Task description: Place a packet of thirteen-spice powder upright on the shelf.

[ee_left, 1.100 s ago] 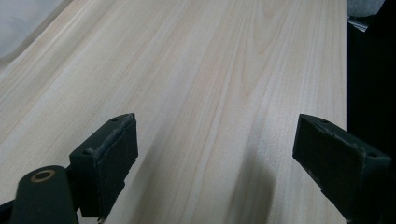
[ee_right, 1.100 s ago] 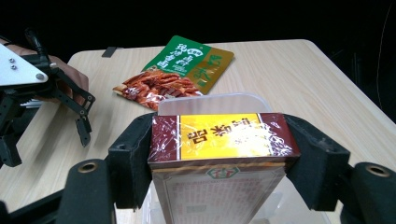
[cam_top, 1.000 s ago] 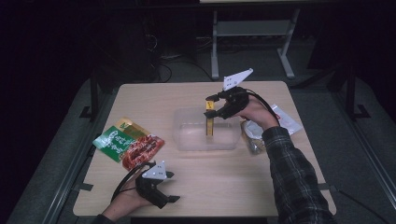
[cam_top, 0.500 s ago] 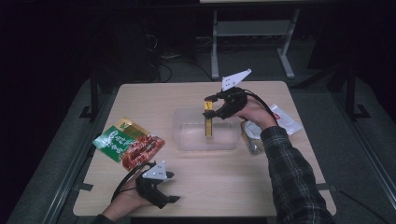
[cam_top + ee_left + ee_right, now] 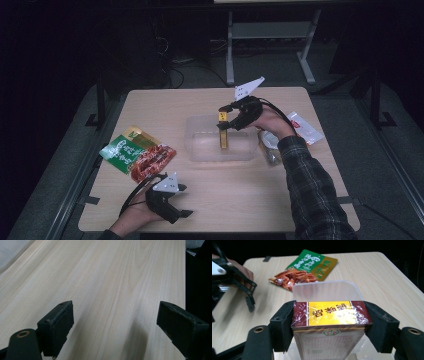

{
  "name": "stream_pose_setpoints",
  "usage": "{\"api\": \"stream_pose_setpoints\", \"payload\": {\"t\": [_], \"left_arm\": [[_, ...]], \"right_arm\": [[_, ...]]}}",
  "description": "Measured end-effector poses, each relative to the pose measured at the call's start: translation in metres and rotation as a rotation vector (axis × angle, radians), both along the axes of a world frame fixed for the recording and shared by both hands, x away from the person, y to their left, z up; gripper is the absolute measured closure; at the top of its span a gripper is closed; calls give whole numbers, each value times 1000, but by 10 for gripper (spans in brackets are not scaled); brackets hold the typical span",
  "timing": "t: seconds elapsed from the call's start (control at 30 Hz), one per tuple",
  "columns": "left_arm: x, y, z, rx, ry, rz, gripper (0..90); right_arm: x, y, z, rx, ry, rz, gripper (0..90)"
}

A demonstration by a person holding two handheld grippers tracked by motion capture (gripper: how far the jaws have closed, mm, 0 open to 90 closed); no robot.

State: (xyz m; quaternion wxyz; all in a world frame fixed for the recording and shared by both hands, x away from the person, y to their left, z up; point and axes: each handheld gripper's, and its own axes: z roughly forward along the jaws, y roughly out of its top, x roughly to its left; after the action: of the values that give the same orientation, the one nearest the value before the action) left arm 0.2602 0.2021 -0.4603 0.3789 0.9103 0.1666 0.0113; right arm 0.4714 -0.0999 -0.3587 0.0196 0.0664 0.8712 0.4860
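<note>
Right gripper (image 5: pixel 223 121) clamps the yellow-red box (image 5: pixel 331 315) upright, long axis vertical, directly over the clear tub (image 5: pixel 200 145) mid-table; left gripper (image 5: pixel 172 207) open, idle, near left.

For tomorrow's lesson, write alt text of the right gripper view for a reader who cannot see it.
The right gripper clamps a yellow-and-maroon box over a clear plastic container. Beyond, a green snack packet and a red snack packet lie on the wooden table.
</note>
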Motion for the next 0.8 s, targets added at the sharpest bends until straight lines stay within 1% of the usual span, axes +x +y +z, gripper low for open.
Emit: {"api": "stream_pose_setpoints", "payload": {"t": [0.03, 0.07, 0.1, 0.13, 0.27, 0.3, 0.33, 0.37, 0.4, 0.43, 0.47, 0.57, 0.63, 0.67, 0.73, 0.77, 0.8], "left_arm": [[0, 0, 0, -4, 2, 5, 136], [0, 0, 1, 1, 3, 4, 136], [0, 1, 1, 3, 0, 4, 136], [0, 1, 1, 4, -2, 3, 137], [0, 1, 1, -1, -5, 4, 137], [0, 1, 1, 0, -7, 3, 137], [0, 2, 2, 3, -10, 3, 137], [0, 2, 2, 5, -11, 2, 137], [1, 2, 2, 8, -12, 0, 137], [0, 2, 2, 0, -7, 6, 137], [0, 2, 2, 5, -7, 3, 137], [0, 1, 1, 3, -5, 3, 137], [0, 1, 2, 9, -6, 2, 137], [0, 1, 2, 10, -7, 2, 137], [0, 1, 2, 11, -7, 3, 137], [0, 2, 2, 14, -9, 0, 137], [0, 1, 1, 4, -5, 6, 137]], "right_arm": [[0, 2, -2, -10, -3, 0, 306], [1, 3, -4, -33, -12, 2, 306], [1, 4, -5, -33, -4, 1, 305], [2, 5, -7, -42, -9, 2, 305], [2, 8, -11, -61, 6, 5, 301], [2, 10, -13, -79, 13, 5, 298], [2, 10, -13, -79, 13, 5, 298], [2, 11, -14, -89, 17, 7, 296], [2, 11, -15, -99, 14, 11, 296], [1, 12, -16, -106, 22, 7, 296], [2, 12, -18, -112, 21, 7, 296], [2, 10, -23, -124, 25, 2, 294], [1, 10, -26, -126, 31, 1, 289], [0, 9, -26, -117, 44, -7, 288], [0, 8, -26, -106, 52, -8, 268], [-2, 6, -22, -76, 61, -22, 240], [-2, 6, -22, -76, 61, -22, 240]]}}
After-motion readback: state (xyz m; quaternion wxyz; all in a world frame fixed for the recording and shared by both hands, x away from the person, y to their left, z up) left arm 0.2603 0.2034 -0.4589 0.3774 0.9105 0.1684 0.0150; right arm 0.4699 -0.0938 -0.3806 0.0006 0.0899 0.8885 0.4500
